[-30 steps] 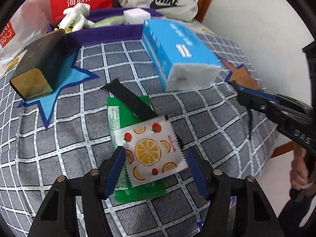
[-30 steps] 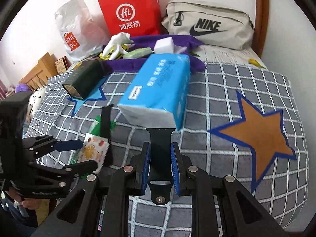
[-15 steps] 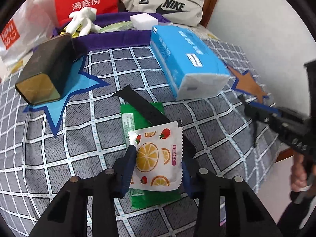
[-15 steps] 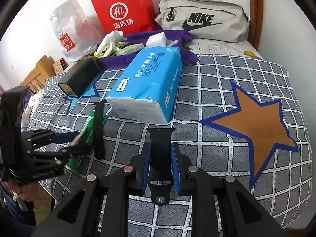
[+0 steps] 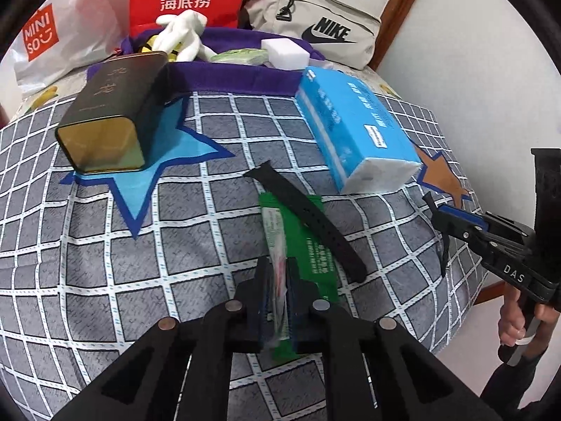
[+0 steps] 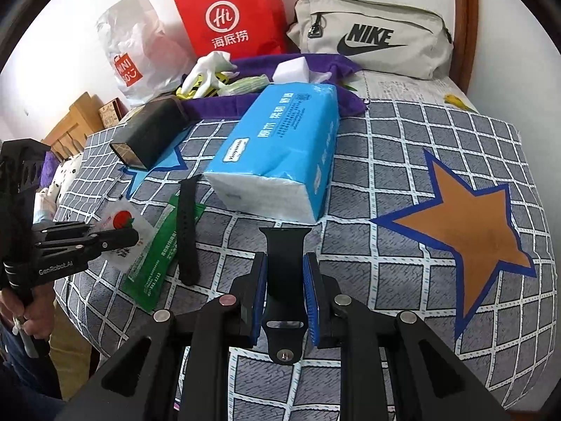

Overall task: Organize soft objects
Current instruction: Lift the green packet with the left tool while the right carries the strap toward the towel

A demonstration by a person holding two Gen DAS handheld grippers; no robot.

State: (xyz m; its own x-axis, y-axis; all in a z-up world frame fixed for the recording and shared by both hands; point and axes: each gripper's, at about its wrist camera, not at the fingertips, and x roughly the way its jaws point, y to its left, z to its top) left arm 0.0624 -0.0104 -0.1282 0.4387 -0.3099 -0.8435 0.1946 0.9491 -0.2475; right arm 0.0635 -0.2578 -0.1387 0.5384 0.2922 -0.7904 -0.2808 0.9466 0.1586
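Both grippers are clamped on sth. Left gripper jaws have just been closing and are now pinched on the fruit-print sachet, seen edge-on in the left wrist view, lifted off the bed. Right gripper jaws are together on a black watch strap half, buckle end toward the cam.

Under/ahead of the left gripper: green packet flat on the grid-pattern bedspread, w/ a 2nd black strap lying diagonally across it. Blue tissue pack sits just beyond, near the orange star patch. Dark gold-ended tin lies on its side on the blue star patch.

Further back: purple cloth holding a white plush toy, a white sponge block and a pale green pouch. Red paper bag, white Miniso bag and beige Nike pouch stand against the wall.
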